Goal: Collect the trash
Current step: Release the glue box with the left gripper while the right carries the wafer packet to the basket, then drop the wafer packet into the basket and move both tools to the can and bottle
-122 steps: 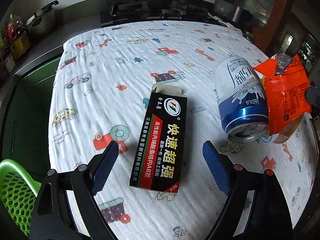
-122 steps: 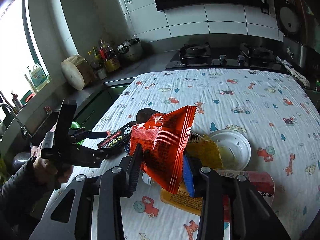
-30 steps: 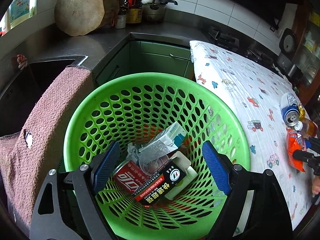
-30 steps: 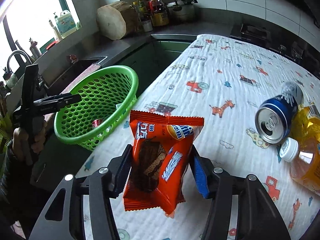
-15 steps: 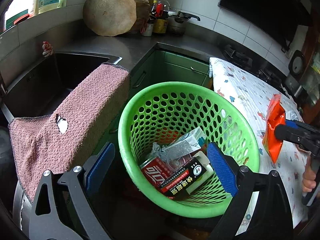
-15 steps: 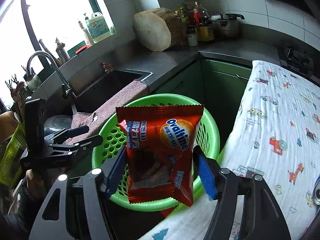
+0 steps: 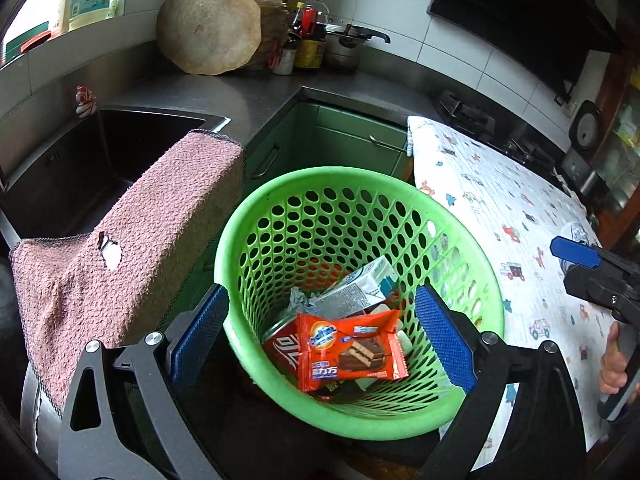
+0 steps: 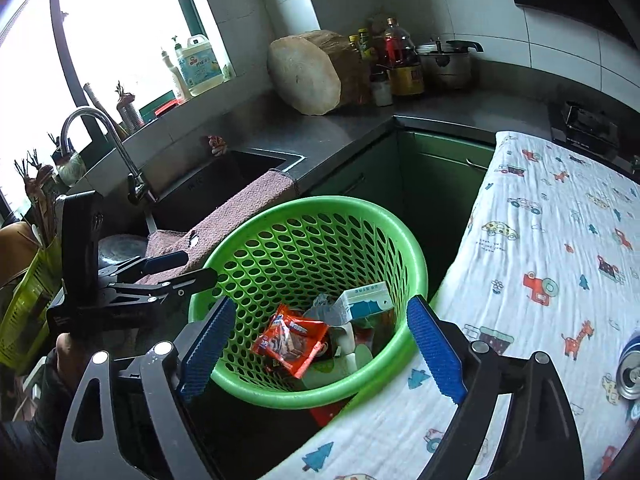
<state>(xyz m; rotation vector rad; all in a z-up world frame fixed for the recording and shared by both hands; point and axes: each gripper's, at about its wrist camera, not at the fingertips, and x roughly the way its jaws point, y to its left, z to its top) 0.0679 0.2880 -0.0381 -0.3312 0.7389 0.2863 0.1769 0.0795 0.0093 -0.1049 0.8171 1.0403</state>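
A green perforated basket [image 7: 248,220] stands on the floor between the sink counter and the table. Inside it an orange snack wrapper [image 7: 352,350] lies on top of a red can [image 7: 286,350], beside a white milk carton [image 7: 356,290]. My left gripper [image 7: 320,296] hovers open over the basket's near rim, holding nothing. In the right wrist view my right gripper [image 8: 322,304] hangs above the basket [image 8: 304,204] with its jaws opening and nothing between them. The wrapper [image 8: 292,340] lies below it. The left gripper [image 8: 180,268] shows at the basket's left.
A pink towel [image 7: 132,264] hangs over the edge of the dark sink [image 7: 80,160] to the left. The table with a cartoon-print cloth [image 8: 540,260] is on the right, with a blue can [image 8: 632,368] at its edge. A wooden block [image 7: 208,26], bottles and a pot stand on the counter.
The orange wrapper has left my right gripper and now lies in the basket. The right jaws have spread wider. My left gripper has drawn back a little from the basket.
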